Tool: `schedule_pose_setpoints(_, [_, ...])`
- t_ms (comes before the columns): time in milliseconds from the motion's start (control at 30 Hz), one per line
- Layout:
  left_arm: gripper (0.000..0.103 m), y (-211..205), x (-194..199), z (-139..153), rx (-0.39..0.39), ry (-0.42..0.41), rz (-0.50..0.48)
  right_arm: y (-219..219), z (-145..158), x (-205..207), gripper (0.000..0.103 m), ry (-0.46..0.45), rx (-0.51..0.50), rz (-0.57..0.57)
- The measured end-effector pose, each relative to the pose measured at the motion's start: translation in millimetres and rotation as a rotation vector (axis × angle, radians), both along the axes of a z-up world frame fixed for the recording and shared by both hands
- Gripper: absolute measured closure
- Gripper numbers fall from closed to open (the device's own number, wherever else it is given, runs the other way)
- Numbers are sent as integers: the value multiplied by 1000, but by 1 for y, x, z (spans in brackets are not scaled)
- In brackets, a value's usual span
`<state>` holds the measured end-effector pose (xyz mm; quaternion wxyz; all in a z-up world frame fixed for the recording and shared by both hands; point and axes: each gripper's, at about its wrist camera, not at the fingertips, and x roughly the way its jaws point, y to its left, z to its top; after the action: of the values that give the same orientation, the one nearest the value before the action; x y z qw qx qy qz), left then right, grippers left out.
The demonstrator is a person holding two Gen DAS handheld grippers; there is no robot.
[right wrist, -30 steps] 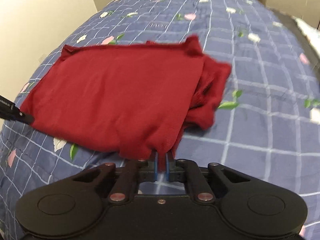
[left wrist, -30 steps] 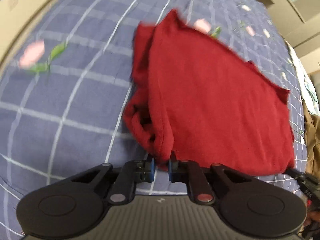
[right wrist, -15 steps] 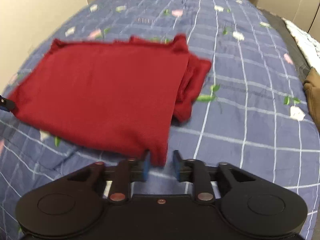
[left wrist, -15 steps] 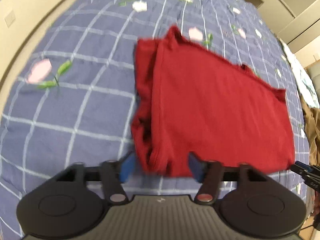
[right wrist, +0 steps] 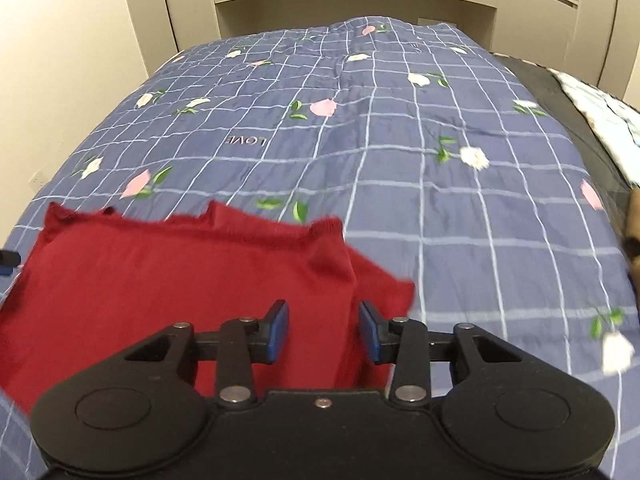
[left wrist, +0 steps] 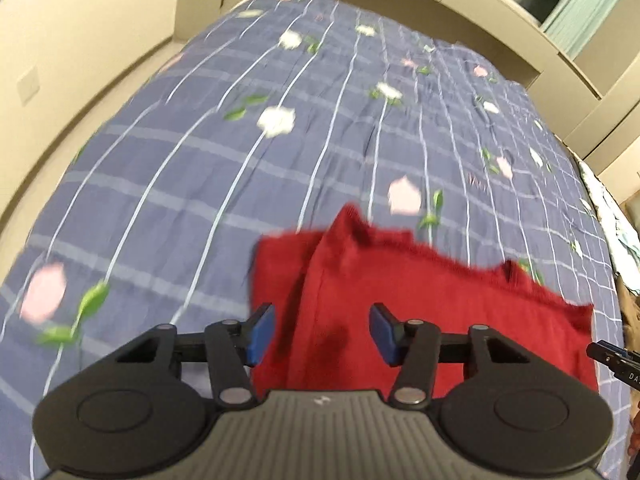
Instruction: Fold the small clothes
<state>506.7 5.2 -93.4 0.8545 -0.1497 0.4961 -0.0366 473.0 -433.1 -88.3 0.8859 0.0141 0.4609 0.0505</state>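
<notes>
Even indoor lighting, fairly bright; no glare. Both views: strong fisheye bowing, dark vignette at corners. Left wrist view heavily motion-blurred: bedspread (left wrist: 280, 152) print smeared, red garment (left wrist: 420, 304) edges soft. Right wrist view sharper far off, blurred near. Faint shadow on garment between blue pads (left wrist: 262, 334).

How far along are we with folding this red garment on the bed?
Done: the red garment lies on the bedspread doubled over, one layer on another. In hand: nothing; the left gripper is closing and the right gripper opening, neither pinching cloth. Left: probably another fold, since a wide panel stays spread out and a side piece sticks out.
</notes>
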Motion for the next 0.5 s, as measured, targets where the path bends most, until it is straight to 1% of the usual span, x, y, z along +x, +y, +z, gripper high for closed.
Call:
schedule_pose_setpoints(133, [47, -14, 23, -5, 13, -22, -21, 4, -9, 20, 64, -11, -16, 0])
schedule_pose_setpoints(167, [48, -17, 29, -8, 23, -12, -21, 3, -12, 24, 66, -8, -17, -10])
schedule_pose_setpoints(200, [53, -18, 34, -12, 26, 0, -18, 1, -15, 28, 70, -1, -13, -27])
schedule_pose_setpoints(233, [56, -19, 39, -17, 21, 17, -14, -1, -18, 31, 87, 7, -8, -46])
schedule_pose_setpoints(267, [65, -21, 44, -21, 24, 39, -15, -5, -20, 33, 100, 17, 0, -66])
schedule_pose_setpoints(300, [76, -23, 48, -24, 36, 53, -25, -8, -22, 32, 100, 20, 12, -81])
schedule_pose_setpoints(333, [85, -24, 49, -26, 50, 57, -36, -11, -21, 29, 102, 11, 21, -94])
schedule_pose_setpoints(367, [96, -25, 51, -27, 58, 61, -41, -13, -20, 25, 102, 0, 29, -102])
schedule_pose_setpoints(433, [98, -26, 52, -26, 60, 58, -43, -15, -15, 19, 102, -25, 18, -108])
schedule_pose_setpoints(500, [98, -28, 50, -20, 64, 39, -49, -18, -9, 14, 103, -45, 15, -117])
